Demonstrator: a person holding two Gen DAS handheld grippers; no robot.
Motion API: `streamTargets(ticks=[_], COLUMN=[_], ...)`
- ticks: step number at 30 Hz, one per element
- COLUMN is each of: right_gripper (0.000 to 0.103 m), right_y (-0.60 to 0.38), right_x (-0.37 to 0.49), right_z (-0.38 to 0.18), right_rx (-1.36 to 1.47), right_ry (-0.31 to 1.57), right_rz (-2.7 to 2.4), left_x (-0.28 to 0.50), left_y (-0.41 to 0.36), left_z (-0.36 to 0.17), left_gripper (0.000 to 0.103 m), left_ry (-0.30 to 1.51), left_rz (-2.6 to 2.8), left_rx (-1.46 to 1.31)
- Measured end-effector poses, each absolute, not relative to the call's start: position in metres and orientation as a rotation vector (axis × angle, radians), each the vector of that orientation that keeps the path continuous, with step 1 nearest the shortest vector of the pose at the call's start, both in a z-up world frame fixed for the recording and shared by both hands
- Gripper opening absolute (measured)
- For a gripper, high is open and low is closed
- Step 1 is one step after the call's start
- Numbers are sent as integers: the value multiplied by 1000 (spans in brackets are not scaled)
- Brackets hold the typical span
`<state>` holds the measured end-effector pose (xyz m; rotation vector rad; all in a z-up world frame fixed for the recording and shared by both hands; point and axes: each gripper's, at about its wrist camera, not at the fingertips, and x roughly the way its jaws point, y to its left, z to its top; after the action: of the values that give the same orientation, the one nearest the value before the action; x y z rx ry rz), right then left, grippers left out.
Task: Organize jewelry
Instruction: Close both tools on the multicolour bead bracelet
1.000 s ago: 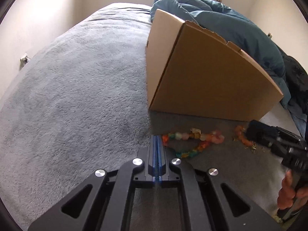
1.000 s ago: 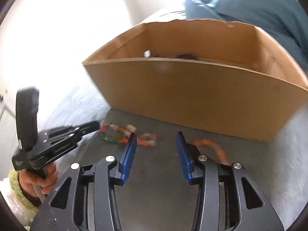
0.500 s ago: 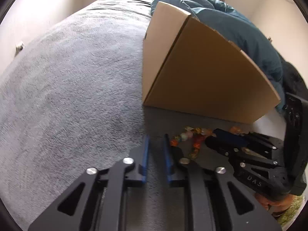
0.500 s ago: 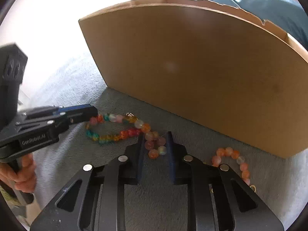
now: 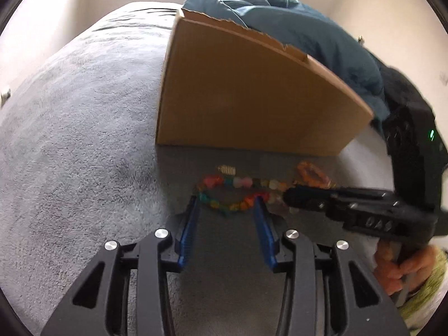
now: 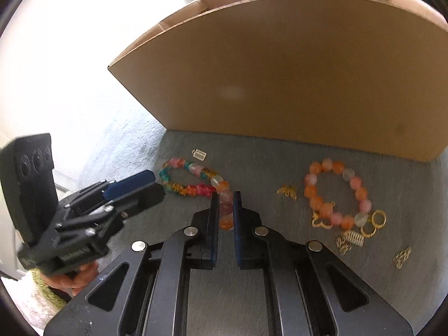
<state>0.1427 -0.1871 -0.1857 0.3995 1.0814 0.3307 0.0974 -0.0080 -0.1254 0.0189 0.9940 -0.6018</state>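
Right claw (image 6: 225, 196) looks clamped on the multicolor bracelet (image 6: 193, 180); left claw (image 5: 226, 200) wide open, empty. Next: lift into the cardboard box (image 6: 280, 70).

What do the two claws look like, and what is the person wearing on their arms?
Both claws are black frames with triangle cut-outs and round silver screws. The left claw has blue pads inside its fingers; the right claw has dark blue ones too. Seen from the left, the right claw's black body shows a small green light. A fuzzy yellow-green sleeve cuff covers the right wrist.
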Motion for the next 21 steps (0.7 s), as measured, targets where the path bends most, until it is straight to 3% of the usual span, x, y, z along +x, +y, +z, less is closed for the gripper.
streamTargets(ticks=[10,12,16,21], right_gripper=[8,8,8,8], right_y=[-199,-212,-225,-229], right_x=[128,121,114,106], right_z=[-185,-180,-175,-164], right_rx=[490,503,530,534], right_ry=[1094,1098,1099,1101], right_rz=[326,322,317,323], left_x=[136,137,141,126], left_y=[-28,-35,-49,-48], left_z=[-136,-138,-139,-128], left_gripper=[38,33,13,9], left_ry=[1045,1046,1031,1029], left_rz=[-500,-478,-427,-440], left_rx=[30,76,147,180])
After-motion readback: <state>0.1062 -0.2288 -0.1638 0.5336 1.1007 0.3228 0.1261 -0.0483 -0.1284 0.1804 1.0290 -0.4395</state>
